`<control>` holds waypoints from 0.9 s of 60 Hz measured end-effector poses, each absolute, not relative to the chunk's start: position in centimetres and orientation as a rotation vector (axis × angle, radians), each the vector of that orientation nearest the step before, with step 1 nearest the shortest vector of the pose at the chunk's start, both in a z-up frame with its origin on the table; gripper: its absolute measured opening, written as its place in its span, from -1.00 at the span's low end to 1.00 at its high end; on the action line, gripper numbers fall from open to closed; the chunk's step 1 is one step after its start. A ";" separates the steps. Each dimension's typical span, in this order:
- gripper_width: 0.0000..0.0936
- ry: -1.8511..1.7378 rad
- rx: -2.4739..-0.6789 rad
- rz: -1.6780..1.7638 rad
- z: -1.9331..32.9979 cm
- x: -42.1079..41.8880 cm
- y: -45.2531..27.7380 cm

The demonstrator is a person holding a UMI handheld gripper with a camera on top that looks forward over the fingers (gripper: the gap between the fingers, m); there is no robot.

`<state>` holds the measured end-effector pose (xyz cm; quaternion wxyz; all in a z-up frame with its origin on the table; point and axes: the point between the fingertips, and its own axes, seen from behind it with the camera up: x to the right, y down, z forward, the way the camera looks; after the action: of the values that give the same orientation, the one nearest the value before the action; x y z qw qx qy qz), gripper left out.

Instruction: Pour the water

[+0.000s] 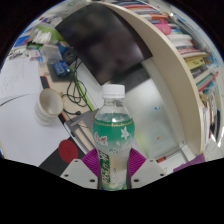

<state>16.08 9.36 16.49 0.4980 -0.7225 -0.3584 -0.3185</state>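
Note:
A clear plastic bottle with a white cap and a green label stands upright between my fingers. Both magenta pads press on its lower body, so my gripper is shut on it. A white cup stands on the white table to the left, beyond the fingers. A small red round thing lies on the table just left of the left finger.
The white table runs along the left. Cables and a blue item lie behind the cup. A curved white shelf unit with books stands to the right. A dark screen is at the back.

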 end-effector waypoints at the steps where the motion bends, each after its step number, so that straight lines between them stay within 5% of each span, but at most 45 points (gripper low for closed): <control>1: -0.30 -0.910 -1.738 -0.799 16.5 15.7 9.8; 36: -0.30 -1.762 -1.270 -1.512 14.5 10.6 16.6; 45: -0.30 -1.758 -1.282 -1.536 14.1 10.5 16.7; 54: -0.30 -1.573 -1.508 -1.349 13.9 10.7 15.2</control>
<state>10.68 15.24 13.91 0.2855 -0.5640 -0.5881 -0.5045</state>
